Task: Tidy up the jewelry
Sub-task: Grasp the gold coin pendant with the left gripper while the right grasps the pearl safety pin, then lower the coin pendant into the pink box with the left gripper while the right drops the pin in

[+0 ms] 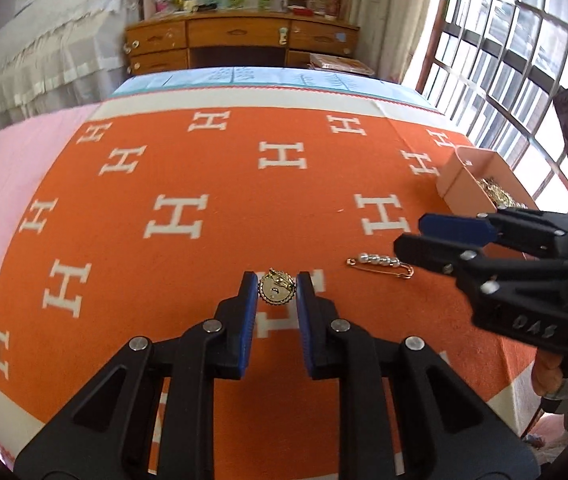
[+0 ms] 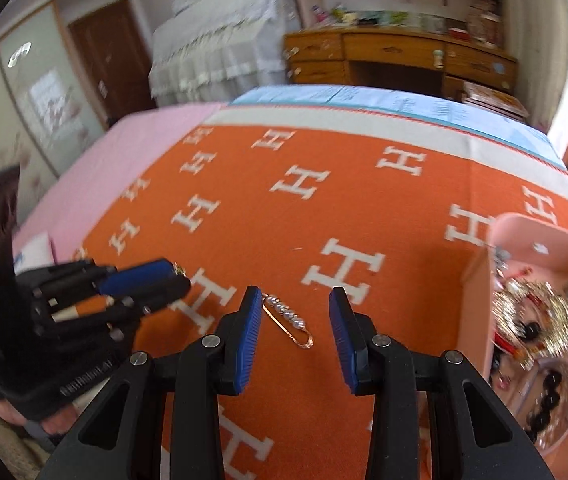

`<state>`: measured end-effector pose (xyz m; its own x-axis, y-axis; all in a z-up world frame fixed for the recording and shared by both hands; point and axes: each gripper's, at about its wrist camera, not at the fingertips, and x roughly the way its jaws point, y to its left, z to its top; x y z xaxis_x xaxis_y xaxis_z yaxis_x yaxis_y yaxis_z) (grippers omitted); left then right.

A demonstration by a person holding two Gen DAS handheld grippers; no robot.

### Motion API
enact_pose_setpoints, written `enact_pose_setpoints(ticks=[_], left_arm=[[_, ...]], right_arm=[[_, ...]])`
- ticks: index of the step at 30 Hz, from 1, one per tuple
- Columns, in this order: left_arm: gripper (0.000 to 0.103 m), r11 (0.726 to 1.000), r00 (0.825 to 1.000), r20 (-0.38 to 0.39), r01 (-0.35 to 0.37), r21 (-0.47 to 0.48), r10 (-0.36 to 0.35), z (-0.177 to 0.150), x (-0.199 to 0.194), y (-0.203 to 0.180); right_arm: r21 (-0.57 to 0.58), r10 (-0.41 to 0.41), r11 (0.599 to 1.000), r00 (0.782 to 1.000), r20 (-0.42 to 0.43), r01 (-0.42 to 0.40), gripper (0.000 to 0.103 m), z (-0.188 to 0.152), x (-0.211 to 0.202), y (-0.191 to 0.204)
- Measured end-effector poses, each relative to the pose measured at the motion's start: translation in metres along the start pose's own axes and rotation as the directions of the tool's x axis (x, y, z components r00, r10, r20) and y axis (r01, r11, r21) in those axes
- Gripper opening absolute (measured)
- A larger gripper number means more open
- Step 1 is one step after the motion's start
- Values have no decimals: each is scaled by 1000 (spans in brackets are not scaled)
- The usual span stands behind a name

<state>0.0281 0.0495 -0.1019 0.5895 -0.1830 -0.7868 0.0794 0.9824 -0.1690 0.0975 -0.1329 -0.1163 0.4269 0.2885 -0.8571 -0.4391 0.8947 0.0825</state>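
I am clamping the left gripper [image 1: 277,286] on a gold brooch [image 1: 277,289] over the orange blanket [image 1: 203,248]. The right gripper [image 2: 295,312] is hanging spread above the pearl pin [image 2: 288,314]. Beyond, the pink box [image 2: 540,236] is holding more jewelry.

Daylight floods in through the barred window [image 1: 524,52] at two o'clock in the left wrist view, leaving its panes nearly white. The orange blanket [image 1: 211,184] is evenly bright with only faint shadows. Both views bulge like a fishbowl, with straight lines curving and black corners beyond the round lens edge. The left view is fairly sharp. The right view is smeared by motion, most at the pink tray [image 2: 540,236] at three o'clock and the wardrobe [image 2: 35,96] at ten o'clock.
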Motion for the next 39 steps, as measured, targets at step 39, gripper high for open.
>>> enact_pose_setpoints(ticks=[39], left_arm=[[17, 972, 981, 59, 174, 159, -186, 41, -40, -90]], right_arm=[[332, -271, 933, 881, 387, 141, 7, -47, -168, -63]])
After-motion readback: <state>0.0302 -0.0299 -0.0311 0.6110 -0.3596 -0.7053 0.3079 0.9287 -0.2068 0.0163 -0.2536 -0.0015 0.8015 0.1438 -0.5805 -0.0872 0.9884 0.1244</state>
